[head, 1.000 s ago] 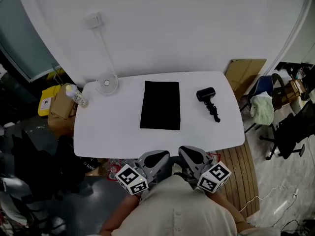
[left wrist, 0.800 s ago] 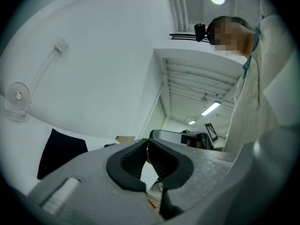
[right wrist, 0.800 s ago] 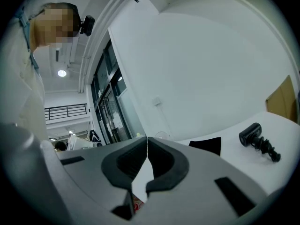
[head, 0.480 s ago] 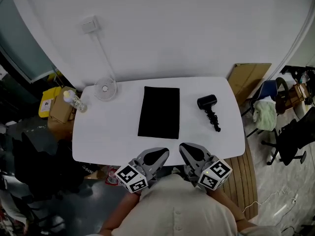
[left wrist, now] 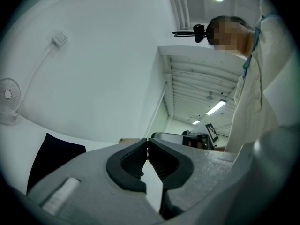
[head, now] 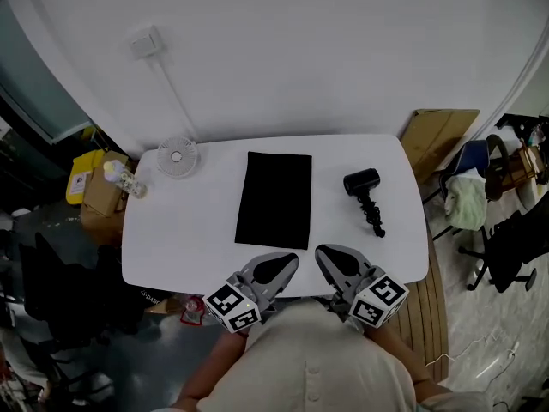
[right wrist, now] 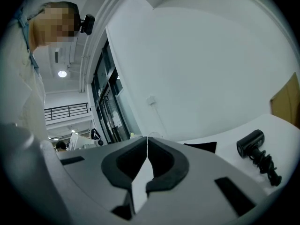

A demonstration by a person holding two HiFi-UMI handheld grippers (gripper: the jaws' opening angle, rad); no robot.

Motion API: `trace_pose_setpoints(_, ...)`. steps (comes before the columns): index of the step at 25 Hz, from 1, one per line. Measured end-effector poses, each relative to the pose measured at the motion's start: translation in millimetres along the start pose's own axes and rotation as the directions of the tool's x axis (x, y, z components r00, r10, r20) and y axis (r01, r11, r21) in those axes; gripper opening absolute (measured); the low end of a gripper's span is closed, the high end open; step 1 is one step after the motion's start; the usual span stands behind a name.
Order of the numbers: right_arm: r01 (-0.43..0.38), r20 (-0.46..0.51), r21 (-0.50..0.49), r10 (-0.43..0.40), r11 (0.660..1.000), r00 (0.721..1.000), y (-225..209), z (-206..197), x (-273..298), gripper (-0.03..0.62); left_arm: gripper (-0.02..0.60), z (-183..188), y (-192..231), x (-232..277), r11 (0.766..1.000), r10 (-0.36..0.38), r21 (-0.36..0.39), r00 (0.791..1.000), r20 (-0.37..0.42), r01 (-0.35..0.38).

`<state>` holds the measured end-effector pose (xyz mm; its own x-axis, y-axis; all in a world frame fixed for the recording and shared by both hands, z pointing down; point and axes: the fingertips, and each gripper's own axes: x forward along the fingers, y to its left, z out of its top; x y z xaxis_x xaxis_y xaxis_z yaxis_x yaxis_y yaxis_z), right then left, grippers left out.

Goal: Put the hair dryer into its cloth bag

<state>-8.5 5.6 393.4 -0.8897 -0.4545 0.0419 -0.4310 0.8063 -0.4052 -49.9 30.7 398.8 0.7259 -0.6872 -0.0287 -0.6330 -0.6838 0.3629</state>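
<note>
A black cloth bag (head: 274,199) lies flat in the middle of the white table (head: 189,230). To its right lies the black hair dryer (head: 364,192) with its cord bunched beside it; in the right gripper view the hair dryer (right wrist: 255,150) shows at the right and the bag (right wrist: 202,147) as a dark strip. My left gripper (head: 287,258) and right gripper (head: 322,251) hang side by side at the table's near edge, both shut and empty, well short of bag and dryer. The left gripper view shows the bag (left wrist: 54,161) at lower left.
A small white fan (head: 177,156) stands at the table's back left, its cable running up to a wall socket (head: 143,43). A bottle (head: 120,177) sits at the left end. Cardboard (head: 437,136), chairs and clutter stand right of the table, a yellow box (head: 84,178) left.
Both grippers have moved forward toward the table's near edge, and the table now sits closer in the head view. Bag and dryer lie as before.
</note>
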Motion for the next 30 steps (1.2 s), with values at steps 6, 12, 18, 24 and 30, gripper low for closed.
trace_pose_setpoints(6,0.019,-0.017,0.012,-0.019,1.000,1.000,-9,-3,7,0.018,0.015,-5,9,1,1.000,-0.010,-0.006,1.000,-0.023,0.010)
trace_pose_setpoints(12,0.054,-0.020,0.032,-0.053,0.998,0.998,-15,-4,18,0.018,0.015,-3,21,1,0.999,-0.043,-0.021,0.998,-0.046,0.043)
trace_pose_setpoints(18,0.070,-0.022,0.044,-0.069,0.997,0.997,-15,-8,26,0.018,0.015,-4,32,1,0.998,-0.063,-0.022,0.995,-0.077,0.062)
trace_pose_setpoints(24,0.090,-0.008,0.049,-0.089,0.995,0.996,-20,-8,24,0.018,0.015,-9,34,4,0.996,-0.083,0.011,0.990,-0.117,0.085)
trace_pose_setpoints(30,0.105,-0.001,0.053,-0.105,0.993,0.995,-26,-8,21,0.018,0.015,-26,38,1,0.993,-0.076,0.074,0.979,-0.191,0.092)
